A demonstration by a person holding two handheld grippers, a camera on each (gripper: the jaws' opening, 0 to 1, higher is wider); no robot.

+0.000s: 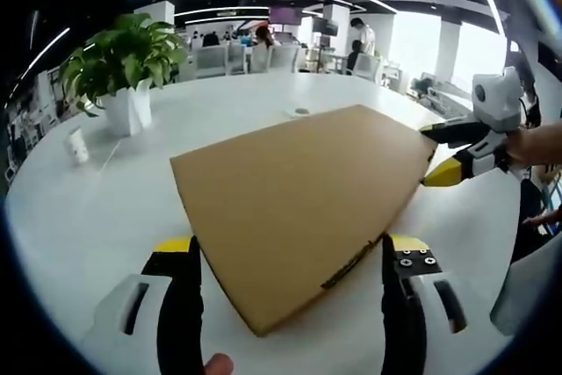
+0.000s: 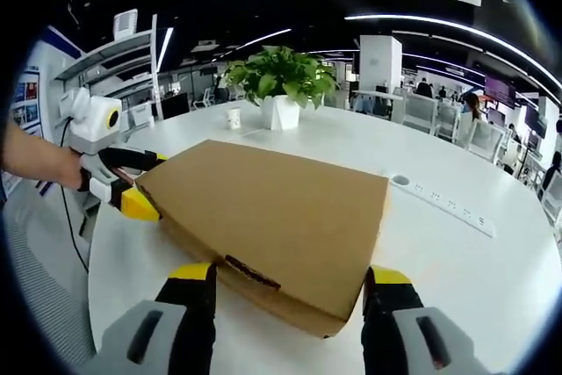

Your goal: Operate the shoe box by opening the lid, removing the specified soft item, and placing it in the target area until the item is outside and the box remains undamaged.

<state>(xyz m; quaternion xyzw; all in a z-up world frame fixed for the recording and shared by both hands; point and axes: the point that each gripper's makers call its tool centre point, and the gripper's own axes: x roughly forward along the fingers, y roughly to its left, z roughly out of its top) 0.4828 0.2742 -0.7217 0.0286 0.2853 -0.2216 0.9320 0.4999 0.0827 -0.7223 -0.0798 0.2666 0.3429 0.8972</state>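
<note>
I see a large round white worktop (image 1: 105,217) spreading across both views, with an open office of chairs and people blurred behind it. A closed brown cardboard shoe box (image 1: 299,204) lies flat on it, taking up the centre of the left gripper view; in the right gripper view the same shoe box (image 2: 272,217) sits centre frame with a near corner pointing toward the bottom.

My left tongs (image 1: 290,305) rise from the bottom of the left gripper view, jaws spread wide on either side of the box's near corner. In the right gripper view these tongs (image 2: 136,183) show at the left edge, yellow tips at the box's side, held by a hand (image 2: 35,164).

My right tongs (image 2: 290,313) rise from the bottom of the right gripper view, also wide, straddling the box's near corner. In the left gripper view they (image 1: 443,154) meet the box's right corner.

A potted plant (image 1: 123,68) stands at upper left of the left gripper view. A small paper cup (image 2: 233,118) stands beside the plant in the right gripper view.
</note>
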